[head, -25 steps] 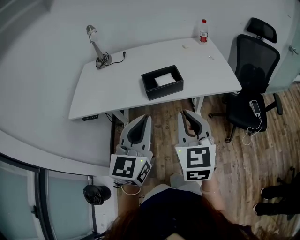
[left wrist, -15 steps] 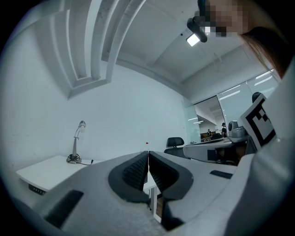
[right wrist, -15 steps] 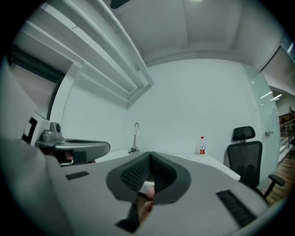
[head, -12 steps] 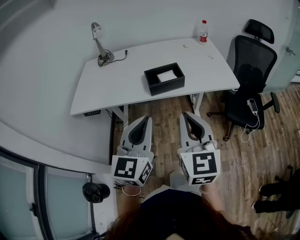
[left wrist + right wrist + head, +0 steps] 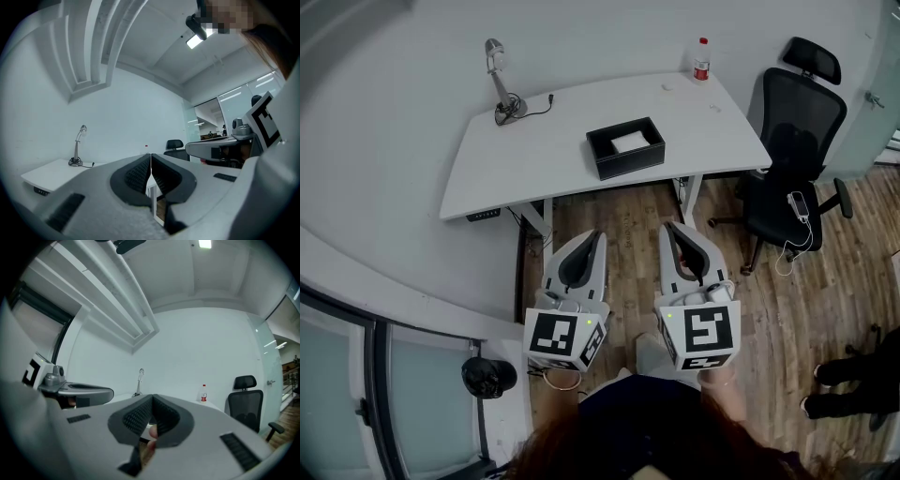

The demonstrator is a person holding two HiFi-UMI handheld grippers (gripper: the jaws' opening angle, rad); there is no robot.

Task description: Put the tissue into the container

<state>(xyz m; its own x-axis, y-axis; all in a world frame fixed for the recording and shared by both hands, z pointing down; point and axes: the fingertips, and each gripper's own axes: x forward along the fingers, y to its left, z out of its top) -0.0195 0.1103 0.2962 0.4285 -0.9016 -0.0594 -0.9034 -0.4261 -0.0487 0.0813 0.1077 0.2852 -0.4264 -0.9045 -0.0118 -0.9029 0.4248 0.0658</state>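
Note:
The black container [image 5: 624, 150] stands on the white table [image 5: 525, 159], with a white tissue [image 5: 628, 142] lying inside it. Both grippers hang low over the wooden floor, well short of the table's near edge. In the head view the left gripper [image 5: 596, 236] and right gripper [image 5: 670, 228] point toward the table, side by side. The left gripper [image 5: 150, 159] has its jaws pressed together with nothing between them. The right gripper [image 5: 152, 401] is shut the same way and holds nothing.
A desk lamp [image 5: 499, 80] stands at the table's far left corner and a red-capped bottle [image 5: 701, 59] at its far right. A black office chair [image 5: 792, 141] sits right of the table. A dark round object [image 5: 487, 377] lies on the floor at the left.
The head view has shifted so the table sits a little farther up the picture. The right gripper's marker cube has tilted slightly. Both grippers stay shut and low.

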